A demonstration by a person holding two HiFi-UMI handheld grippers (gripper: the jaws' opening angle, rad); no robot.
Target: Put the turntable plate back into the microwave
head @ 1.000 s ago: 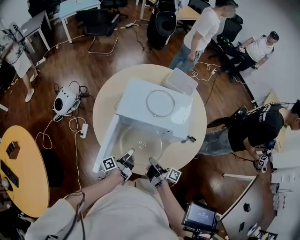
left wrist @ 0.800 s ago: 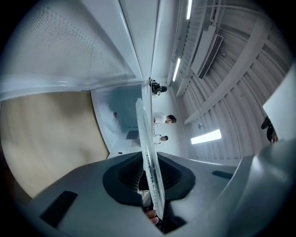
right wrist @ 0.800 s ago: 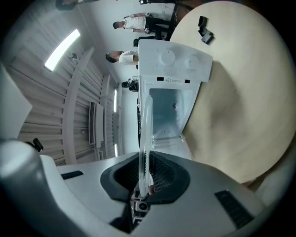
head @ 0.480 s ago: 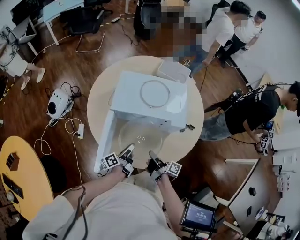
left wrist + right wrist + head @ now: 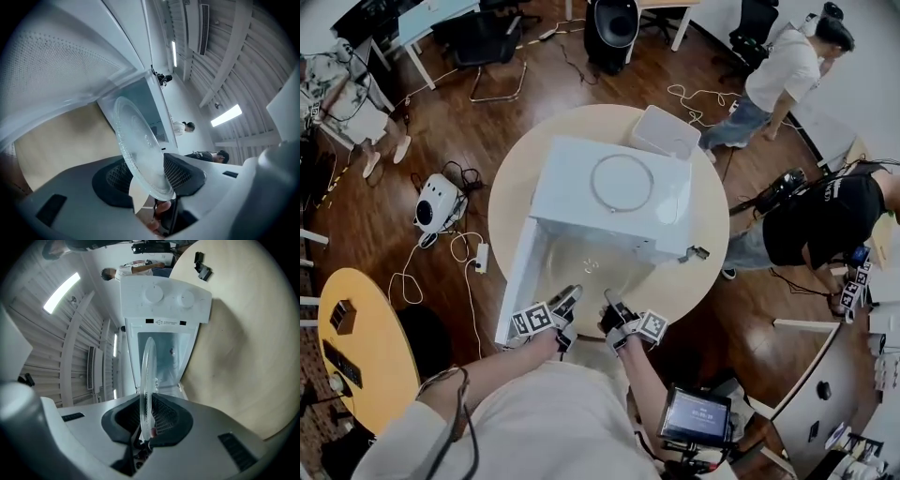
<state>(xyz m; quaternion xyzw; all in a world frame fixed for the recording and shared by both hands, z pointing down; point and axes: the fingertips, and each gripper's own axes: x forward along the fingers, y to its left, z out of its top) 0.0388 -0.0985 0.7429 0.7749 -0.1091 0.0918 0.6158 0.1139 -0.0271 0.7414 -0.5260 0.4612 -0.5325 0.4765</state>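
The clear glass turntable plate (image 5: 586, 274) lies in front of the open white microwave (image 5: 609, 192), its far part in the cavity mouth. My right gripper (image 5: 612, 309) is shut on the plate's near rim (image 5: 149, 376); in the right gripper view its pads (image 5: 159, 420) pinch the glass edge-on. My left gripper (image 5: 565, 305) has just been opening. Its jaws stand wide around the plate rim (image 5: 138, 145) and the pads (image 5: 180, 171) do not press on it. The microwave door (image 5: 517, 272) hangs open at the left.
A thin roller ring (image 5: 622, 183) lies on top of the microwave. The microwave stands on a round wooden table (image 5: 703, 272), with a white box (image 5: 666, 131) behind it. Several people, chairs and floor cables surround the table. A small screen (image 5: 698, 417) sits at my lower right.
The left gripper's jaws have spread apart around the plate rim. Both grippers have sunk a little with the plate in front of the microwave opening. People in the background have shifted.
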